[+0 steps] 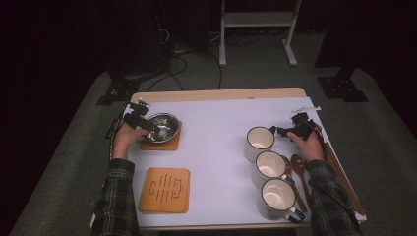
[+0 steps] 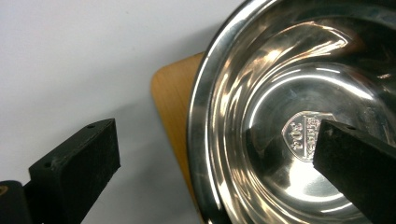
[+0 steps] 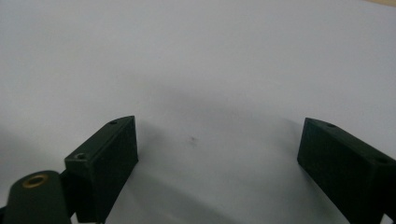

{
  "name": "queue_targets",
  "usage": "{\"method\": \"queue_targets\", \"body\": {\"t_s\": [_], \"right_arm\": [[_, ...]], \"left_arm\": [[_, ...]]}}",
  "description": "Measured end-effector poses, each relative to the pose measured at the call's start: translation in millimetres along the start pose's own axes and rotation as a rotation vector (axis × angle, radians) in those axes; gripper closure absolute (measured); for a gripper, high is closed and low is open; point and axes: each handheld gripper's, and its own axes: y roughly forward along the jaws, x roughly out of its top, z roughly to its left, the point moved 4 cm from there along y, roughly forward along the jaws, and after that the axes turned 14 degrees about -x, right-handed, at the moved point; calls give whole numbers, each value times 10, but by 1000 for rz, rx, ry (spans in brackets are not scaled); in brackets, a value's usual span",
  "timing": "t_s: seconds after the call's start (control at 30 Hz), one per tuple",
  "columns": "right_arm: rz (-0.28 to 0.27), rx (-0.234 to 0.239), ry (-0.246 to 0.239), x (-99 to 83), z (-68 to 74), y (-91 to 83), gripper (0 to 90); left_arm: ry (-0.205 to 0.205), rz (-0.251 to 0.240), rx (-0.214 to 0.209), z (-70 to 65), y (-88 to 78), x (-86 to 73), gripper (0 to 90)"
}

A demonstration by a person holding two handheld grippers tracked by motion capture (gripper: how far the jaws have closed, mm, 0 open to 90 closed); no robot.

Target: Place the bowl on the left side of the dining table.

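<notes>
A dark room with cables and a white stand on the floor lay behind the counter [image 1: 221,132], whose top was covered in white. At its far left corner a steel bowl [image 1: 163,126] had been set on a wooden mat [image 1: 169,144]. The left tool [image 1: 143,121] was held at the bowl's near-left rim with its jaws spread wide: in the left gripper view one jaw was seen outside the rim over the white surface, the other inside the bowl [image 2: 299,116], neither pressing on the metal. A second wooden mat [image 1: 164,190] lay bare nearer the person. On the right, three white mugs [image 1: 269,165] were lined up, with wooden spoons [image 1: 295,169] just beside them. The right tool [image 1: 287,131] was held near the farthest mug's handle, its jaws likewise spread, with nothing but white surface between them.
</notes>
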Motion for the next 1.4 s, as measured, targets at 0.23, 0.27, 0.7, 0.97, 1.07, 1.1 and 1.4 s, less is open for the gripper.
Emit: {"method": "queue_targets", "body": {"t_s": [0.23, 0.27, 0.7, 0.97, 1.07, 1.1, 1.4], "right_arm": [[0, 0, 0, 0, 0, 0, 107], [0, 0, 0, 0, 0, 0, 107], [1, -1, 0, 0, 1, 1, 107], [1, -2, -1, 0, 2, 0, 107], [2, -1, 0, 0, 2, 0, 107], [2, -1, 0, 0, 2, 0, 107], [2, -1, -1, 0, 1, 1, 106]], "left_arm": [[23, -45, 2, -80, -150, 42, 0], [26, -48, 2, -92, -164, 46, 0], [52, -83, -52, -341, -332, 78, 0], [80, -71, -58, -493, -376, 65, 0], [86, -82, -74, -566, -402, 64, 0], [94, -80, -76, -589, -410, 62, 0], [136, -92, -144, -844, -409, 36, 0]]}}
